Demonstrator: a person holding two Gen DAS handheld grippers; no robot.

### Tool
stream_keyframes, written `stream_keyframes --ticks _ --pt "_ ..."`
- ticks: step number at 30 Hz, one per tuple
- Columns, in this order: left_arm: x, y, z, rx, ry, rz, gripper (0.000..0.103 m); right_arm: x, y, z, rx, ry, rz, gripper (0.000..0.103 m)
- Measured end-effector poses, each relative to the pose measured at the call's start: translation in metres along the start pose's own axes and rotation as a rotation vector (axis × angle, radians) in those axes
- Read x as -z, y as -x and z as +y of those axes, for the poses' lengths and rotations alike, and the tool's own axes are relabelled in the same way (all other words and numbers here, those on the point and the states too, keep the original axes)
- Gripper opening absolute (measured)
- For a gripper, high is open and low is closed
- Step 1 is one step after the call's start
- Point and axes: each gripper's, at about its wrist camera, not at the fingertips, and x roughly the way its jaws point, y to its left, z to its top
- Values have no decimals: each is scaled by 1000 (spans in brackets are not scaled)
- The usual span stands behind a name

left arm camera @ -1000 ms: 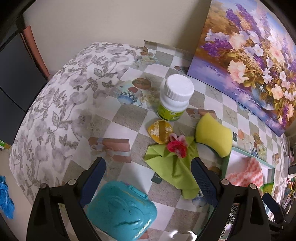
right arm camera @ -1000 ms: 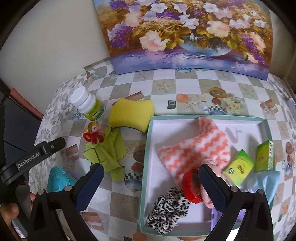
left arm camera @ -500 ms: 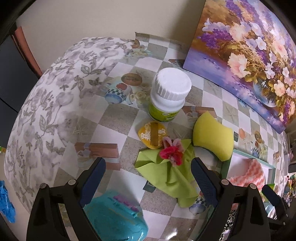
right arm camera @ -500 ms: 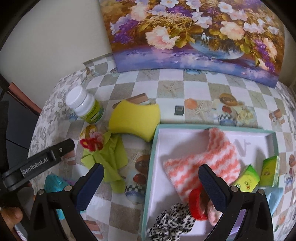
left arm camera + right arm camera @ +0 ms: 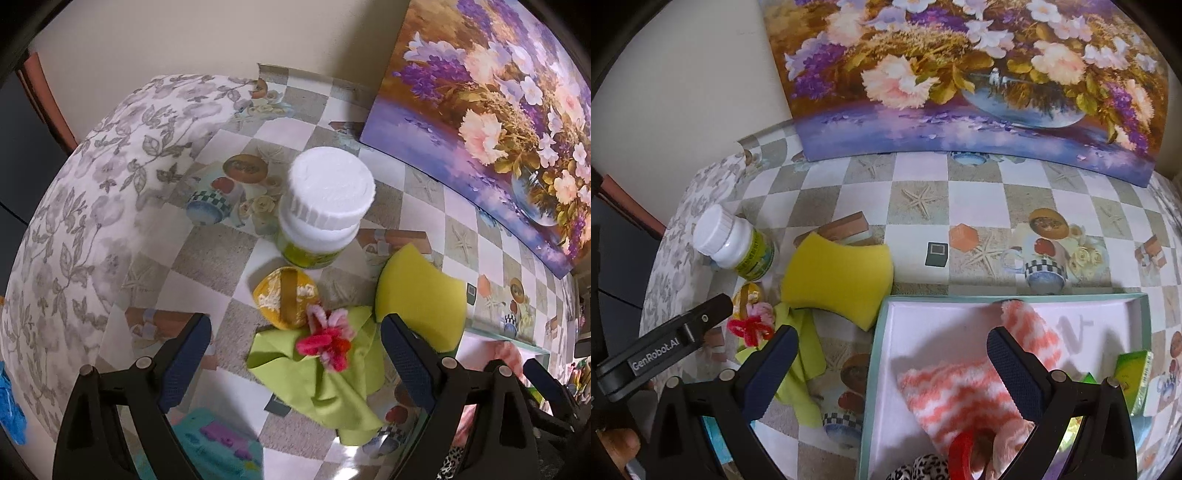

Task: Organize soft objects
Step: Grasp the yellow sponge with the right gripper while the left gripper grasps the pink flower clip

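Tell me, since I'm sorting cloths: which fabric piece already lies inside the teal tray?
The fuzzy coral-and-white zigzag cloth lies in the teal tray. The plain lime-green cloth is still outside on the table, under the pink pipe-cleaner flower.

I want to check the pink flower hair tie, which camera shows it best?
The left wrist view: the flower hair tie lies close and whole on the green cloth. The right wrist view shows it small, partly behind the left tool.

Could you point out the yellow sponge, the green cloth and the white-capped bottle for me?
yellow sponge (image 5: pixel 836 275), right wrist view, middle of its top face.
green cloth (image 5: pixel 343 391), left wrist view, a bare fold.
white-capped bottle (image 5: pixel 330 184), left wrist view, top of its cap.
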Motion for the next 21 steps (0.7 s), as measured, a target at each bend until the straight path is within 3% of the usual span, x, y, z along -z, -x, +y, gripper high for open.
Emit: stream_keyframes --ticks 16,21 --pt "2 -11 -7 13 -8 19 92 -3 -12 -5 -4 -6 19 103" --pt "4 -16 -10 11 -23 29 80 -2 -16 2 -13 17 22 103"
